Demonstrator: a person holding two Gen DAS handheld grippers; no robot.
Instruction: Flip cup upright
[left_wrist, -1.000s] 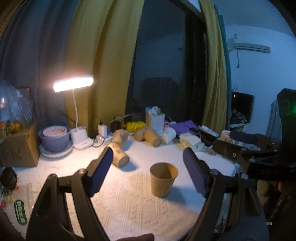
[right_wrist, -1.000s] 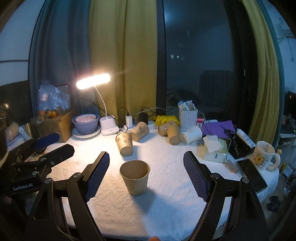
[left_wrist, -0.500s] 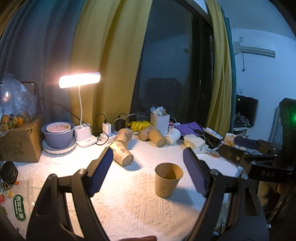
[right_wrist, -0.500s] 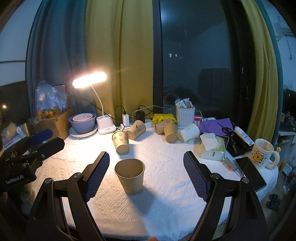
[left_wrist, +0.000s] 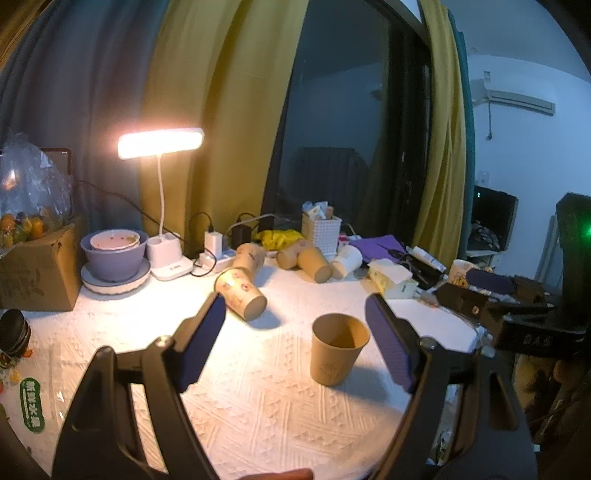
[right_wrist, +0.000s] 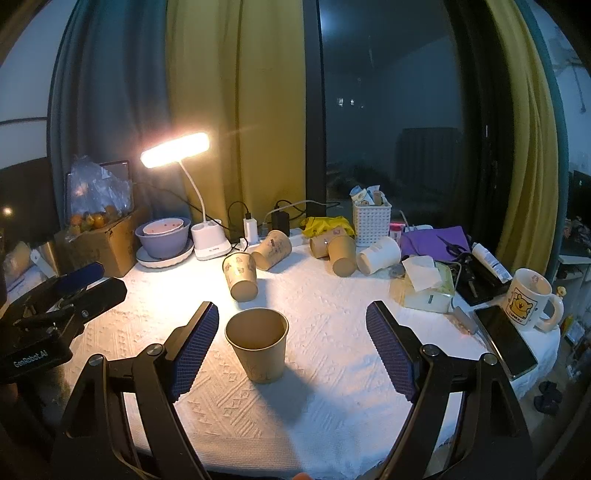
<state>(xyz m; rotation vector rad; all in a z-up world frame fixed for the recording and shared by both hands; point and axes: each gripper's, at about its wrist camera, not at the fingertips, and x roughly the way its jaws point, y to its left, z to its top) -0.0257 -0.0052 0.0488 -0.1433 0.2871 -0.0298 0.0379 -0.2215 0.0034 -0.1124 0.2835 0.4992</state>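
From the left wrist view, the cup (left_wrist: 339, 349) stands upright on the white cloth (left_wrist: 258, 398), mouth up, with nothing touching it. The left gripper (left_wrist: 295, 341) is spread wide and holds nothing. The cup sits low between its two blue pads, nearer the right one, but farther off than the tips. So this cup looks done to me. Behind it a printed cup (left_wrist: 242, 293) lies on its side, with its open end facing us. If more cups need turning, that one looks like the next job. A gripper would have to go over to it, close on its side and tip it up onto its bottom. The paper is thin, so I think a hard squeeze could crush it. This view also shows the right gripper (left_wrist: 491, 286) poking in from the right edge, near the tissue box (left_wrist: 393, 277). I cannot tell from here how wide it is.

From the right wrist view, the right gripper (right_wrist: 291, 339) is wide too, and empty. The cup (right_wrist: 258, 345) stands between its pads, closer to the left pad and not touching it. Here I can look down into the cup, and it looks empty. This view shows things the other one hides or only half shows: the phone (right_wrist: 504, 341) and the whole mug (right_wrist: 530, 299) at the right edge of the table. It also shows the left gripper (right_wrist: 79, 286) from the side, at the far left. More cups (right_wrist: 343, 251) lie on their sides at the back.
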